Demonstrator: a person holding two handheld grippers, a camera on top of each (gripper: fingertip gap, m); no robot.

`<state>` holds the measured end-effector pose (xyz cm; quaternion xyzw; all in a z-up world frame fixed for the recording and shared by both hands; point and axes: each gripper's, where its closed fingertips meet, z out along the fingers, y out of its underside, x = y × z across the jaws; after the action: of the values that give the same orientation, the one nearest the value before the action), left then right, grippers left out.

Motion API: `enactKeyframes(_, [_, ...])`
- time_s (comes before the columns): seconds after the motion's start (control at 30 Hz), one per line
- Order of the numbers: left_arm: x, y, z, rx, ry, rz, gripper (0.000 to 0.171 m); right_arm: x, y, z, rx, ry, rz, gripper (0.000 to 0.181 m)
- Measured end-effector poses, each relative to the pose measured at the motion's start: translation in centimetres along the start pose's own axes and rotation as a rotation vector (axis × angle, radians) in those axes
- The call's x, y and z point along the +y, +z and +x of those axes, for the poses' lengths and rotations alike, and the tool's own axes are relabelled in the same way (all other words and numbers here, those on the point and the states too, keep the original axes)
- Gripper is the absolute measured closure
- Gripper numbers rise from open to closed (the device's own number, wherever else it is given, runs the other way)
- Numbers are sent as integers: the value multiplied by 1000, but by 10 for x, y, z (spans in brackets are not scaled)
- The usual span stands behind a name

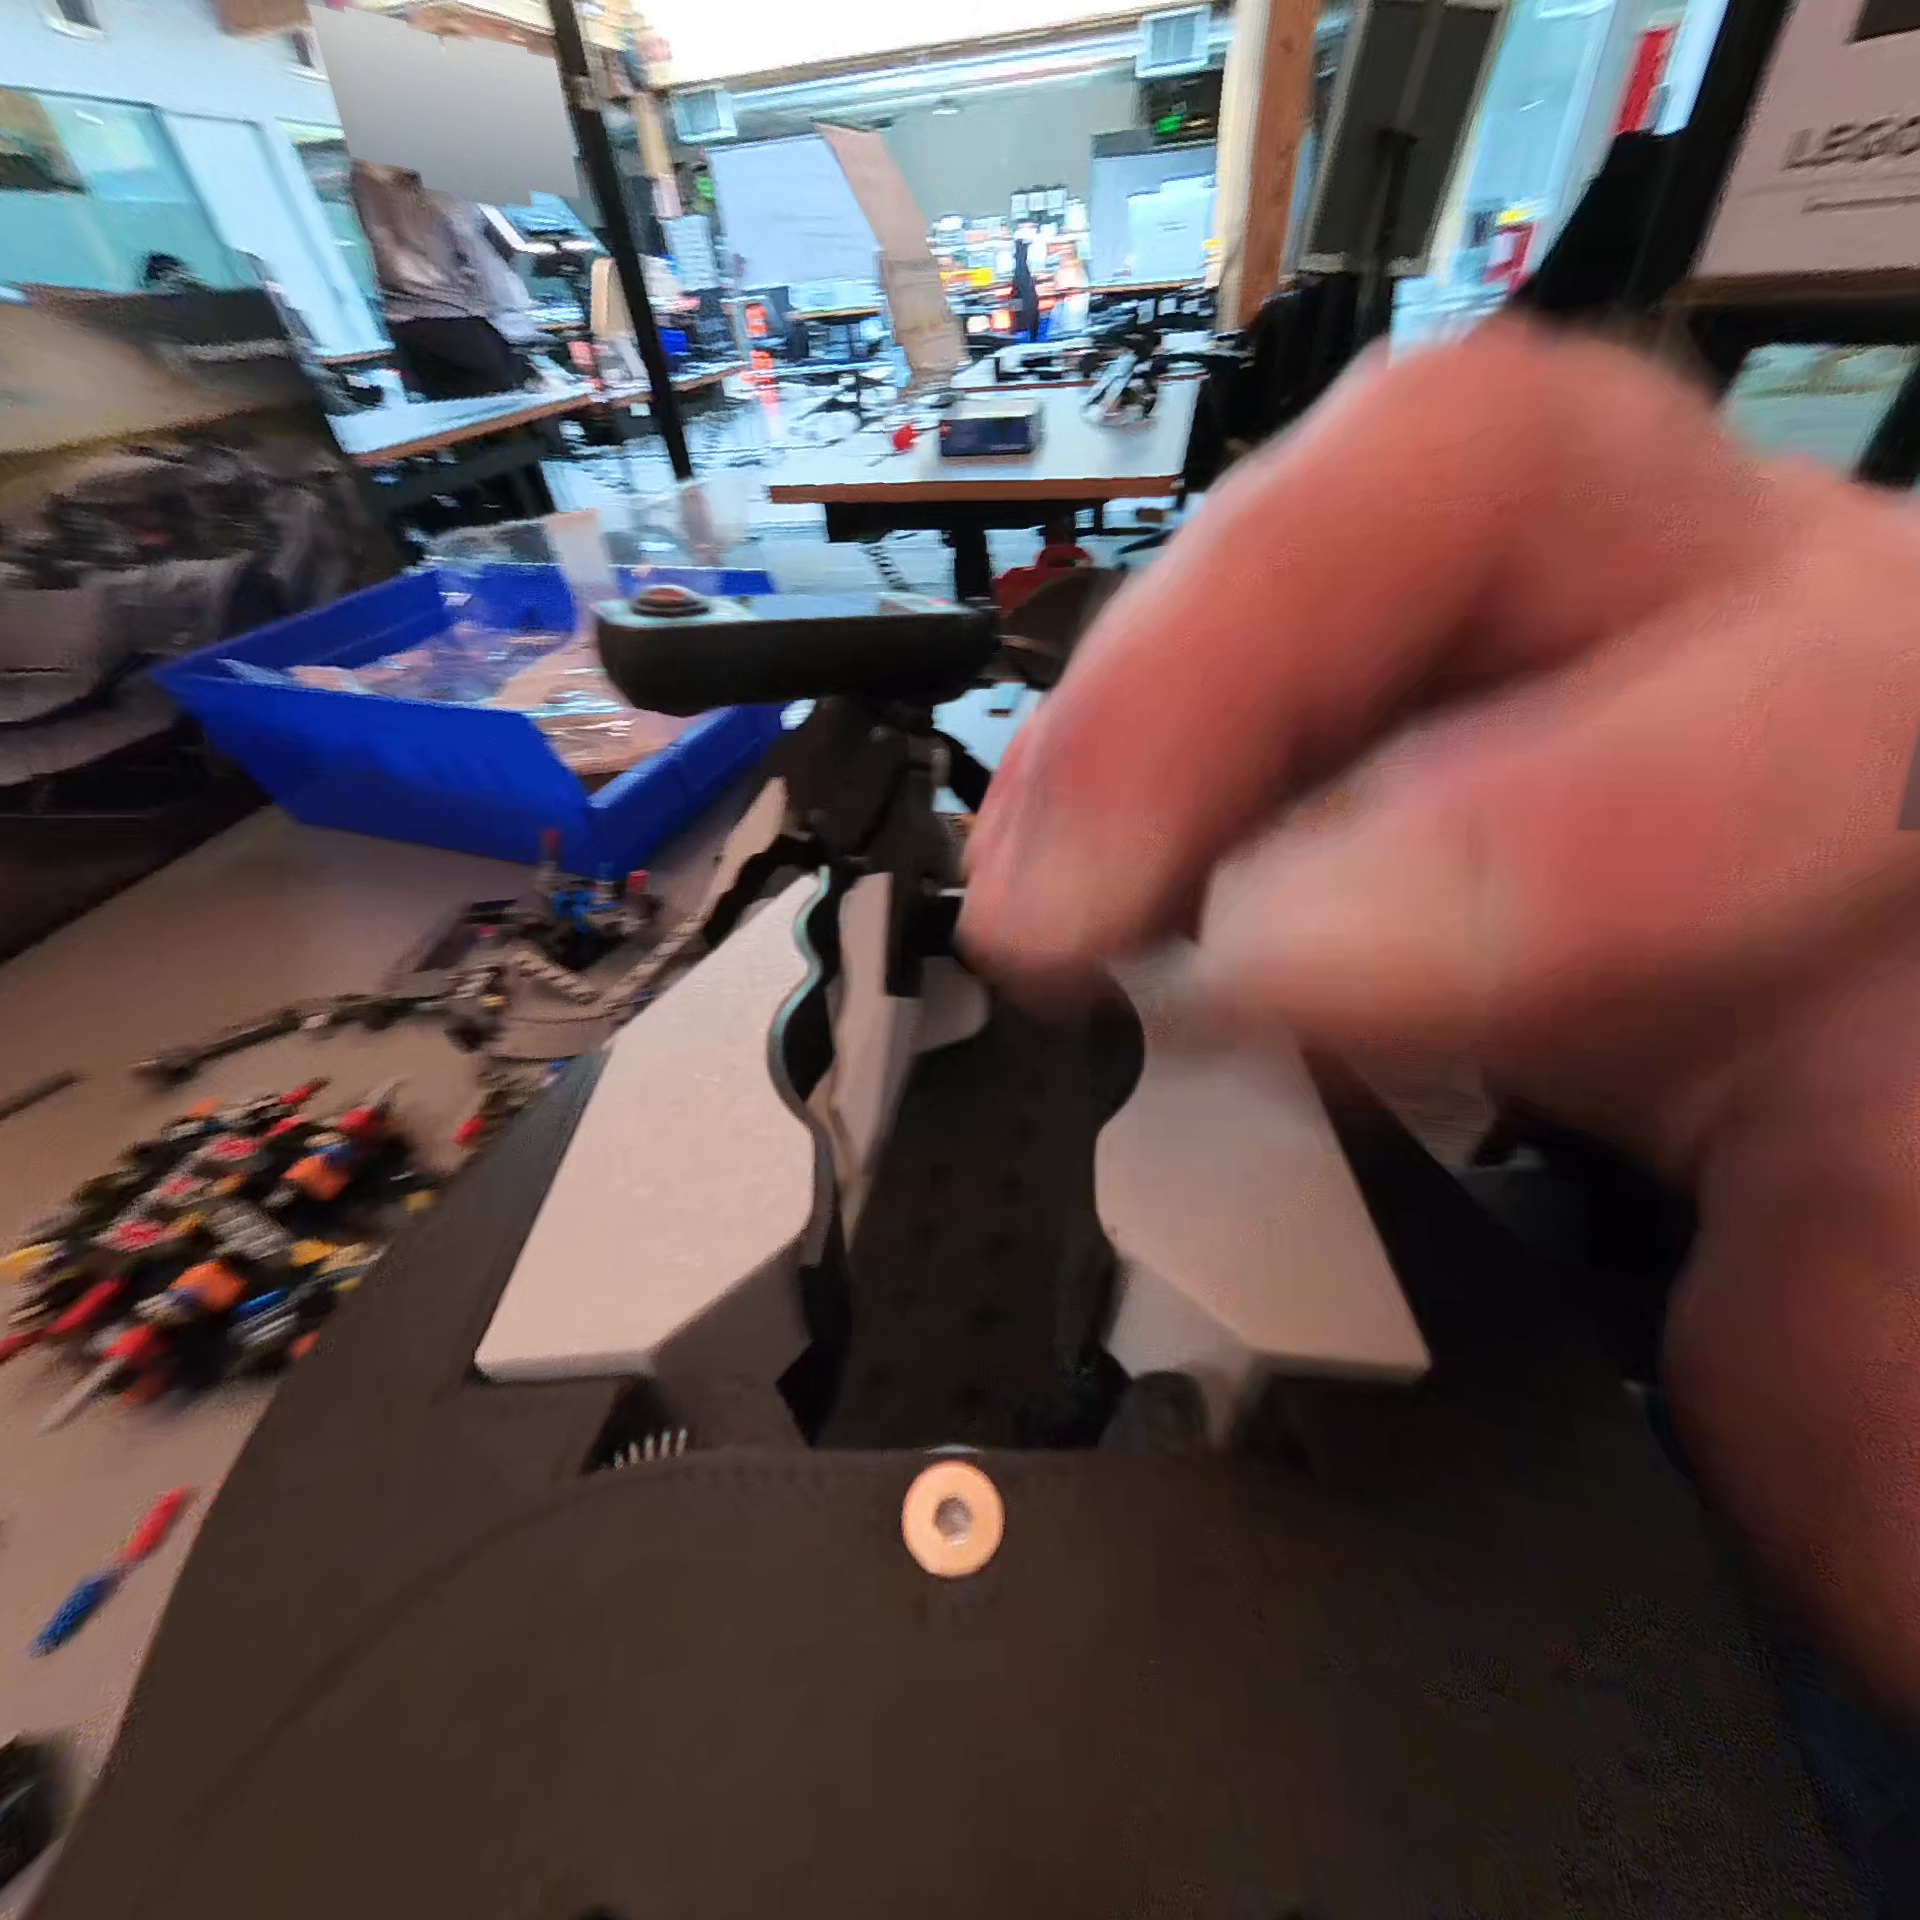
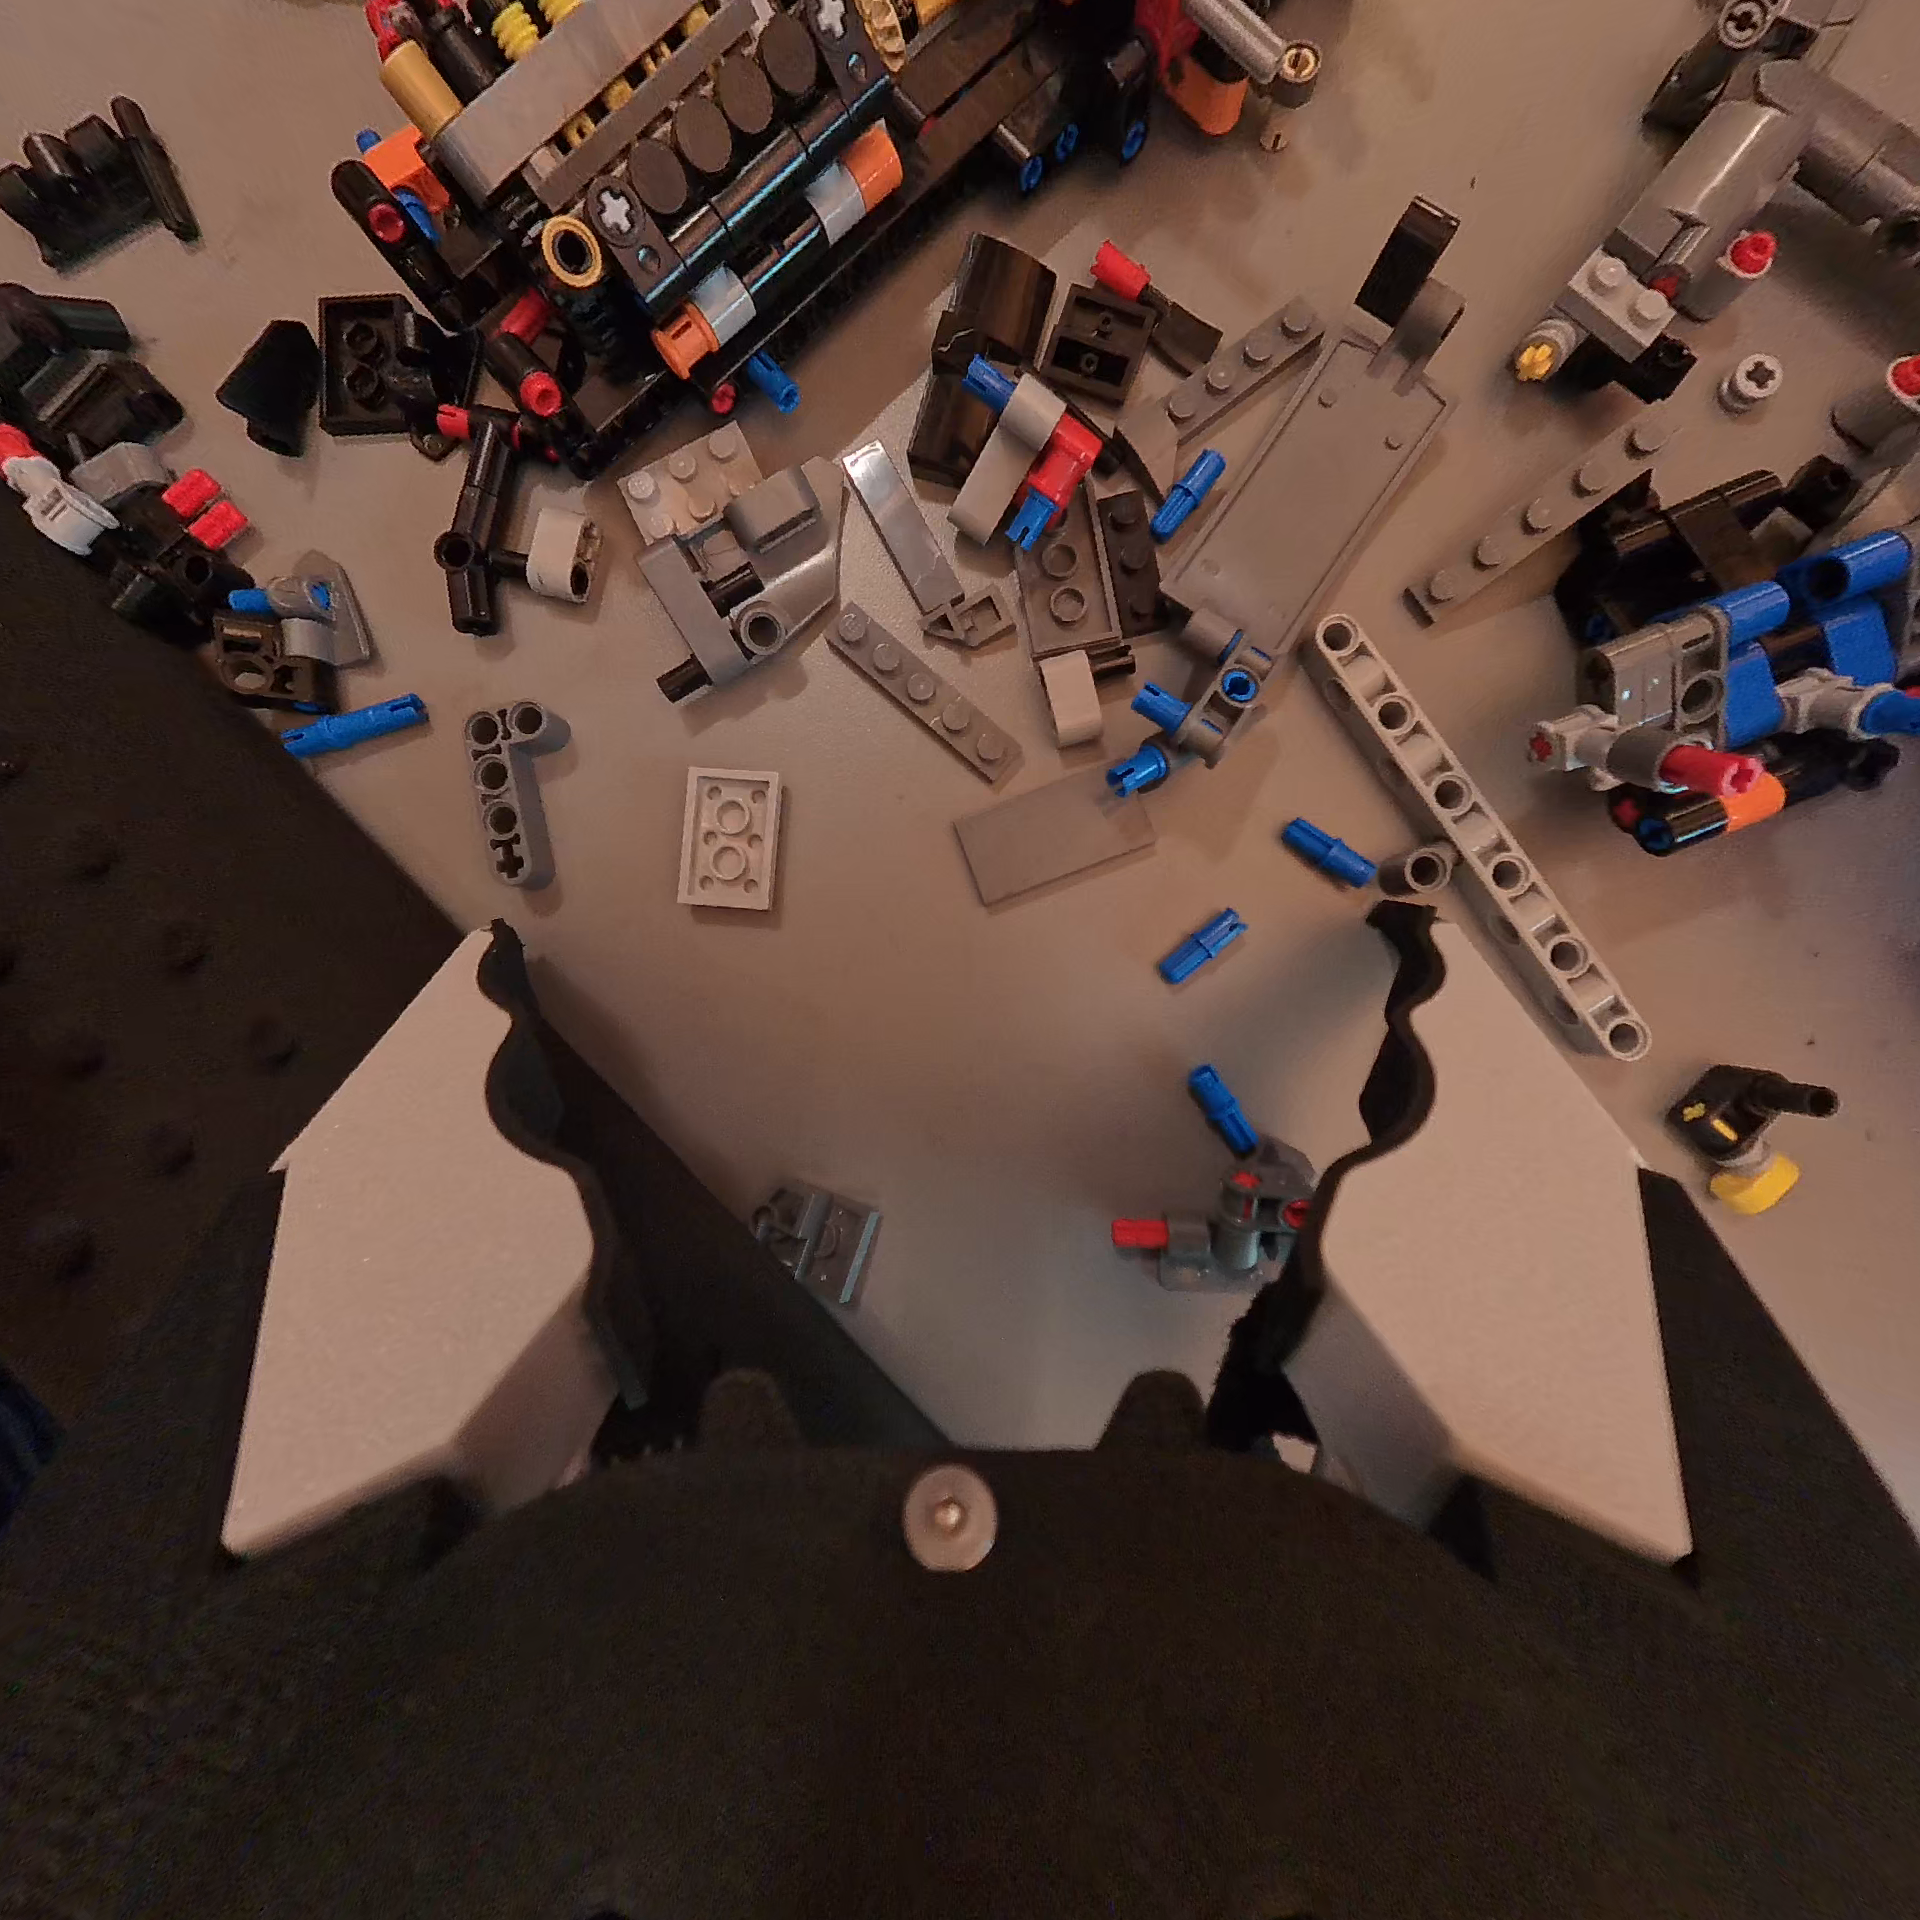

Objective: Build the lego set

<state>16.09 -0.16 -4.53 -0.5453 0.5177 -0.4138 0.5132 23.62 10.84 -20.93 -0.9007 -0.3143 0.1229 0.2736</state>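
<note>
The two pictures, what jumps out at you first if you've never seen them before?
In the left wrist view, a big blurry hand fills the right side, reaching at the tips of the left gripper, whose fingers sit close together. In the right wrist view, the right gripper hangs wide open over a table scattered with lego pieces, with a large half-built model at the top and a long grey beam on the right.

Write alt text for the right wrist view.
The open right gripper looks straight down on a grey table strewn with loose Lego pieces, its two fingers spread wide and holding nothing. A long grey beam lies toward the right, and a partly built black model sits at the top.
</note>
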Motion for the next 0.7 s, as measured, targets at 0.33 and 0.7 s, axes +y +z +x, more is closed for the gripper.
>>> enactKeyframes(0.33, [17, -66, -86, -285, -4, -117, 86, 0, 0, 0, 0, 0, 1, 26])
enactKeyframes(0.7, [53, -74, -116, -336, -52, -226, 80, -2, 3, -1, -1, -15, -18, 25])
